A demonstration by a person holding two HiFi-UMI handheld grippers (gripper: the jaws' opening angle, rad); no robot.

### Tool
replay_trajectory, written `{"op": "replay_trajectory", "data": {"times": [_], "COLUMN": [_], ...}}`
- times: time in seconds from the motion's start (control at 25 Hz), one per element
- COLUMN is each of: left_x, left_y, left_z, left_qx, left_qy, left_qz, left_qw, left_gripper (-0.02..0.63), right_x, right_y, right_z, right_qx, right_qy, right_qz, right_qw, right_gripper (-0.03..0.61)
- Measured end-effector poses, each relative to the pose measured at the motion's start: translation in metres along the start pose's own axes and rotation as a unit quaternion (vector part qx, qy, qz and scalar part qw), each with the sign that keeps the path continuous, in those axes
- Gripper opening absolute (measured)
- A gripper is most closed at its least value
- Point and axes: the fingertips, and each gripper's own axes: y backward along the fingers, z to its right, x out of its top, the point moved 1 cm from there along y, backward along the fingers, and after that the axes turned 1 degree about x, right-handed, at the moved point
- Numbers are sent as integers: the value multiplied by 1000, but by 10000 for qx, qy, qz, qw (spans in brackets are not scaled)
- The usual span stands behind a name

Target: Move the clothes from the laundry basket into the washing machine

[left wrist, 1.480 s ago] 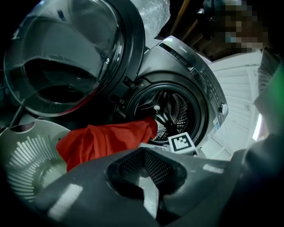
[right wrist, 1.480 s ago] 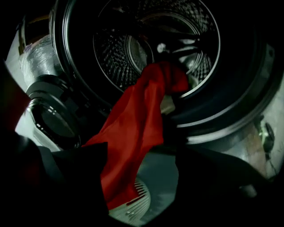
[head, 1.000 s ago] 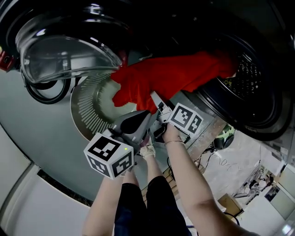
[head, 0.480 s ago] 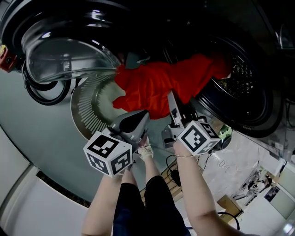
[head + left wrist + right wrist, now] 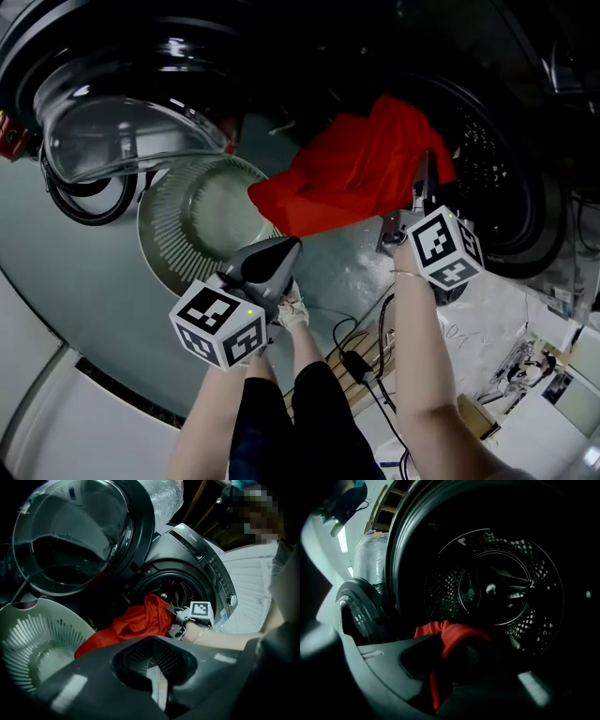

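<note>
Head view: the red garment (image 5: pixel 352 169) is a bright, crumpled sheet, bunched where the right gripper (image 5: pixel 424 192) pinches it and fanning out wide to that gripper's left. Half a second ago it sagged lower, over the laundry basket (image 5: pixel 173 253). Now it's up, and the right gripper has climbed with it to the mouth of the washing machine drum (image 5: pixel 506 178). The cloth's long axis runs from the pinched end down and left, its loose corner trailing towards the basket. The left gripper (image 5: pixel 272 262) hasn't budged, hanging below the cloth and well apart from it.

Left gripper view: jaws pressed together, nothing in them (image 5: pixel 157 686). Beyond them the garment drapes out of the drum opening, with the right gripper (image 5: pixel 176 620) at its far end and the basket (image 5: pixel 28 634) to the left.

Right gripper view: jaws clamped on a red fold (image 5: pixel 454 637), with the perforated drum (image 5: pixel 501 583) straight ahead.
</note>
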Motion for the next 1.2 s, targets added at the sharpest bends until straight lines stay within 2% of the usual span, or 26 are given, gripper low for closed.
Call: {"op": "replay_trajectory", "data": {"times": [0.12,0.32,0.44,0.48,0.56,0.6,0.72,0.88,0.96,1.0,1.2], "left_x": [1,3,3,2,0,-1,-3,-4,-3,-2,-1], "left_y": [-6,-11,-12,-12,-12,-12,-13,-14,-15,-15,-16], "left_z": [2,-1,-2,-3,-5,-6,-8,-11,-10,-10,-10], "left_qx": [-70,-99,-114,-110,-94,-89,-79,-51,-58,-64,-73], "left_qy": [-42,-29,-55,-56,-28,-11,-6,16,27,24,56], "left_qz": [-30,7,0,-5,-7,-9,-40,-42,-27,-24,-8], "left_qw": [10000,9999,9999,9999,10000,10000,10000,10000,10000,10000,10000], "left_gripper": [2,2,2,2,2,2,2,2,2,2,2], "right_x": [21,51,38,27,6,-1,-12,-14,-16,-20,-75], "right_y": [-20,-45,-66,-73,-81,-83,-81,-67,-52,-44,-1], "right_z": [24,51,63,65,71,74,80,74,62,55,19], "right_qx": [-327,-825,-976,-980,-1014,-1058,-1123,-1068,-909,-824,-499], "right_qy": [190,142,-33,-143,-332,-361,-340,-341,-285,-268,-500], "right_qz": [271,668,288,38,-404,-536,-705,-778,-776,-799,-1237], "right_qw": [9989,9942,9948,9951,9935,9923,9906,9906,9924,9930,9898], "right_gripper": [83,85,102,119,213,231,262,342,467,493,511]}}
